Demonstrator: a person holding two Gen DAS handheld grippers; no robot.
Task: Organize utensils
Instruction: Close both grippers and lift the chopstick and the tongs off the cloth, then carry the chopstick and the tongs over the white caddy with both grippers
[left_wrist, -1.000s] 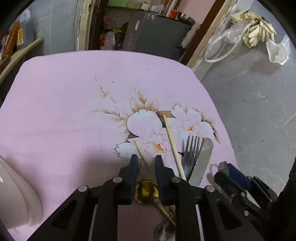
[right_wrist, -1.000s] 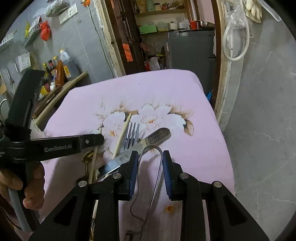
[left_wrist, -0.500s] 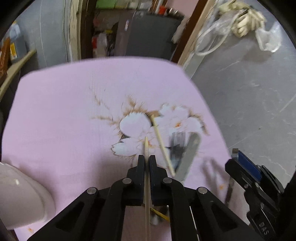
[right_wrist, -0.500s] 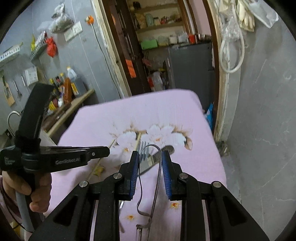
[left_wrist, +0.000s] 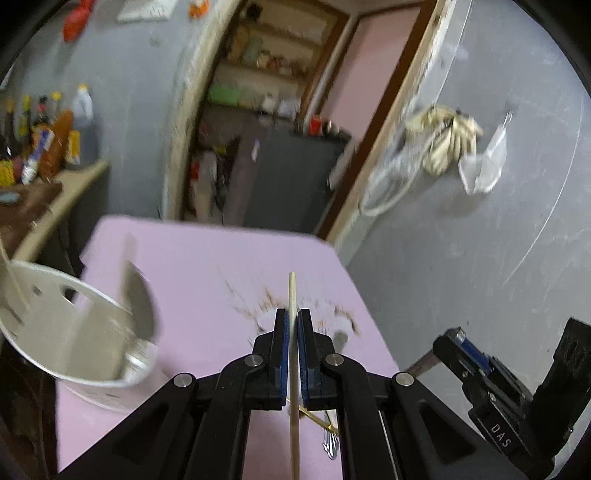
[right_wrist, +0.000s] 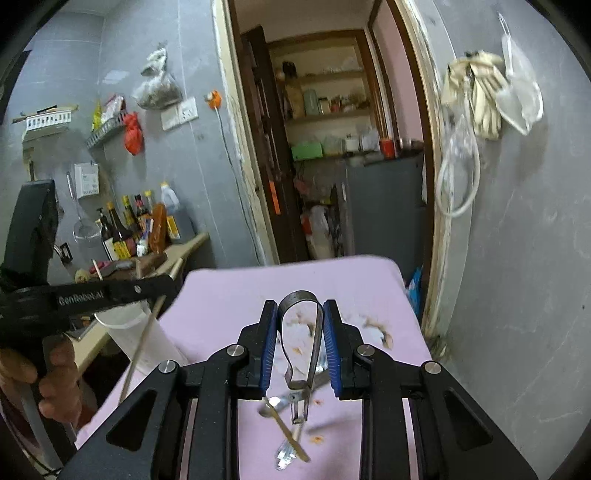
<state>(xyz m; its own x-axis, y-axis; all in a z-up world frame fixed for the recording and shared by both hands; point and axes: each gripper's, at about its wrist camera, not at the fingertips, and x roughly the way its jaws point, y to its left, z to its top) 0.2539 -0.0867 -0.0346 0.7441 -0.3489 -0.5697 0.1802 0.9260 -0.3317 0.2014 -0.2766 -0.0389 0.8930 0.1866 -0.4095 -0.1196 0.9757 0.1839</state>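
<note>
Skirting holder rim (left_wrist: 110, 302), chopstick (left_wrist: 292, 295) gripped

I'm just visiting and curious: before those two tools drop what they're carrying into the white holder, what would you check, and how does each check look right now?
1. Left tool clamped on the wooden chopstick: ok.
2. Right tool clamped on the metal loop-handled utensil: ok, the pads press on both sides of the loop.
3. White utensil holder upright with its mouth open: ok; it already holds at least one stick.
4. Chopstick lined up over the holder: not ok; the holder sits off to the left.
5. Utensils left on the pink cloth: not ok; a spoon, a fork and a chopstick remain.
</note>
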